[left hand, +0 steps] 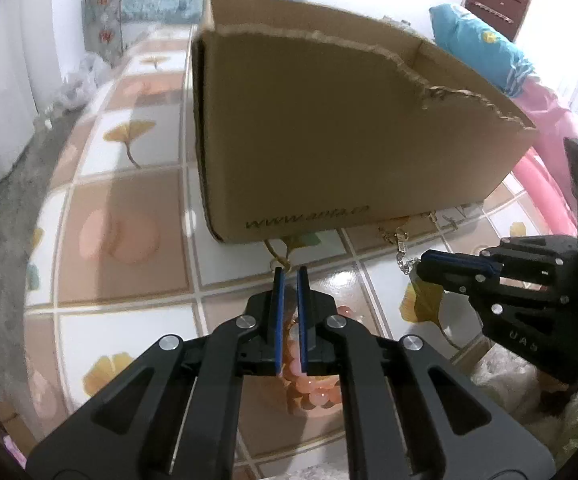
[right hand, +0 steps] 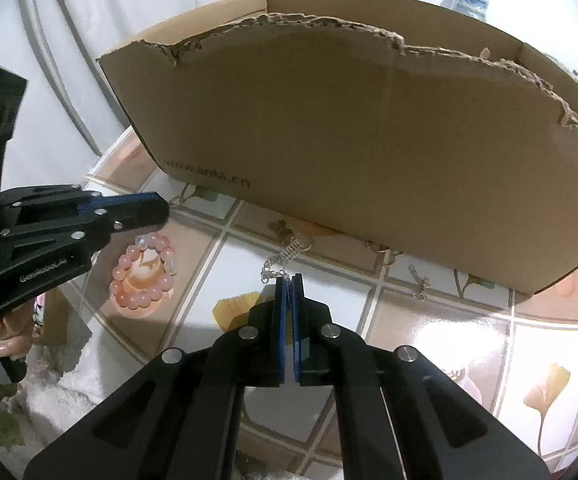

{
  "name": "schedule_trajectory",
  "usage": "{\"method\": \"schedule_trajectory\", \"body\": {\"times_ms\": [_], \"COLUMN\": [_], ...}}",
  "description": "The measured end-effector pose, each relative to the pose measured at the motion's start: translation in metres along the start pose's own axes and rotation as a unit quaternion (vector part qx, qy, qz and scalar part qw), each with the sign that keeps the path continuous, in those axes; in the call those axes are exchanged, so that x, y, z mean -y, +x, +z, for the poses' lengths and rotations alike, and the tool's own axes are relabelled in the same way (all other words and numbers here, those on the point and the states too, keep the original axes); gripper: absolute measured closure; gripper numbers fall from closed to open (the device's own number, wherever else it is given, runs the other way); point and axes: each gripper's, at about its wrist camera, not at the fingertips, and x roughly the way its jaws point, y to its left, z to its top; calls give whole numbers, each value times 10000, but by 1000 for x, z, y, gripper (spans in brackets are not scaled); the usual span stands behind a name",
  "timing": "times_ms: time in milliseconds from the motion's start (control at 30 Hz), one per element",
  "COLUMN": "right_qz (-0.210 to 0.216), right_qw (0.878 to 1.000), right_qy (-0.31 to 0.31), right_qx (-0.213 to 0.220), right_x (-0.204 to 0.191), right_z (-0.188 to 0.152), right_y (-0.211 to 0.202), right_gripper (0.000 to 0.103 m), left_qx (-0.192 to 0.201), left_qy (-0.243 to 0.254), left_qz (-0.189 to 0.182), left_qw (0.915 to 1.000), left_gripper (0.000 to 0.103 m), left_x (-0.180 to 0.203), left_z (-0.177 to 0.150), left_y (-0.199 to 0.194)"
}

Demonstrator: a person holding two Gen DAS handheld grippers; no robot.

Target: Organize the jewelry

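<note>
A pink bead bracelet (right hand: 145, 272) lies flat on the tiled tablecloth, and shows under my left fingers as the bracelet (left hand: 313, 392). My left gripper (left hand: 291, 276) hovers over it, pads almost together with a thin slit and nothing between them; from the right wrist this left gripper (right hand: 165, 212) sits just above the bracelet's far edge. My right gripper (right hand: 289, 280) is shut on a silver chain (right hand: 273, 270) that trails toward a clasp (right hand: 297, 246). The left wrist view has that right gripper (left hand: 421, 268) pinching the chain (left hand: 403, 262). A torn cardboard box (left hand: 329, 128) stands just behind.
Small gold pieces (right hand: 385, 254) and another trinket (right hand: 419, 276) lie along the box's (right hand: 369, 140) base. The table (left hand: 129, 200) drops off to a grey floor (left hand: 17, 208) at left. White fluffy fabric (right hand: 77, 384) lies at the near edge. A hand (right hand: 9, 340) holds the left gripper's handle.
</note>
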Motion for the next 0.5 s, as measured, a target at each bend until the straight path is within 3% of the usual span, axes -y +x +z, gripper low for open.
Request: {"method": "schedule_trajectory", "body": {"times_ms": [200,233,500], "right_qz": [120,135,206], "right_qw": [9999,9999,9997], "right_qy": [55,58,105], "right_qx": [60,75,120], "right_x": [5,16,22], "right_z": [-2,-14,-17], "right_y": [2,-3,-13], "right_gripper": [100,100,100], "left_qx": [-58,-64,-24], "left_qy": [-197,-193,76], "left_qz": [-34,-29,315], "left_qw": [9998,9998,9995], "left_gripper": [97,96,80], "left_x": [-4,-3,12], "left_z": [6,6,8], "left_y": [4,5,4]}}
